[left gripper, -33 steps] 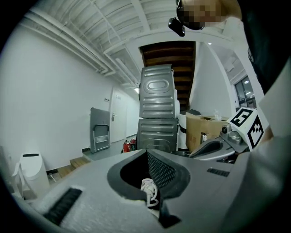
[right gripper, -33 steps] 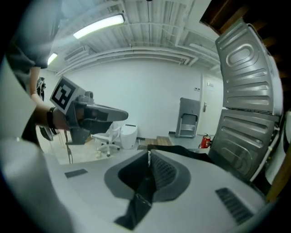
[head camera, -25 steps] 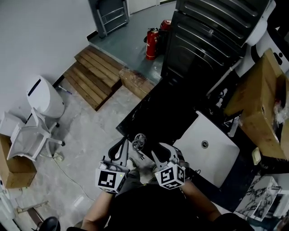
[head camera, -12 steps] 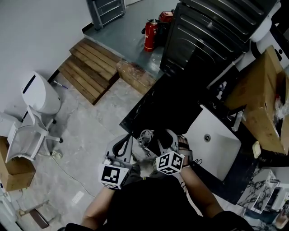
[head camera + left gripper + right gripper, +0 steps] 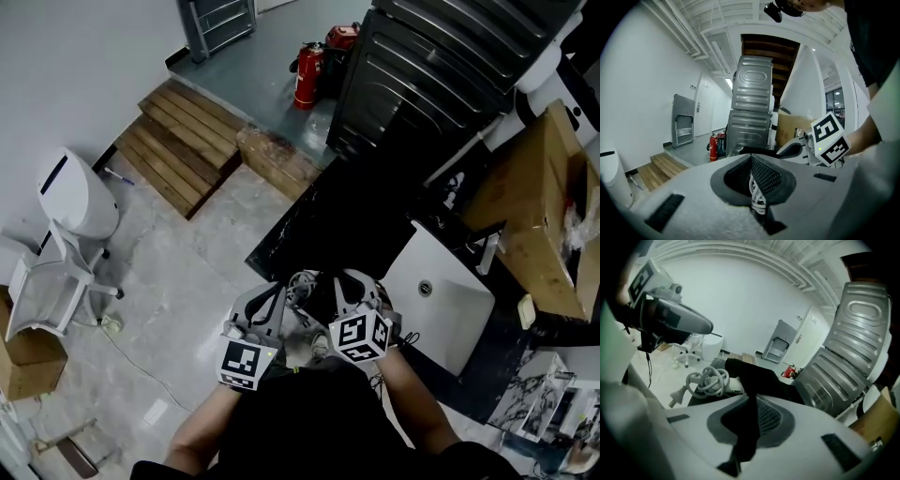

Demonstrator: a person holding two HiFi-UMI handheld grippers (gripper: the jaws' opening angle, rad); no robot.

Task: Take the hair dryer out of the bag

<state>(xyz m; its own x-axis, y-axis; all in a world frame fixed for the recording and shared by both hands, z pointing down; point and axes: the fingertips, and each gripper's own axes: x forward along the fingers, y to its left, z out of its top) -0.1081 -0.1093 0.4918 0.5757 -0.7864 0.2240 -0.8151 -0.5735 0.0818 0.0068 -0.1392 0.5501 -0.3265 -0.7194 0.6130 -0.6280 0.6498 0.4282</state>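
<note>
"Head view, from the left: who has what?"

"The left gripper (image 5: 277, 294) is clamped tight on the coiled white power cord (image 5: 302, 283). The right gripper (image 5: 341, 283) is closing, with the black cloth bag (image 5: 759, 378) pinched between its jaws."

"And the white plastic hair dryer (image 5: 732, 386)?"

"It sits between the two, nearer the left. Only the right gripper view shows its body, which seems to run lengthwise from the coil into the bag's mouth."
</note>
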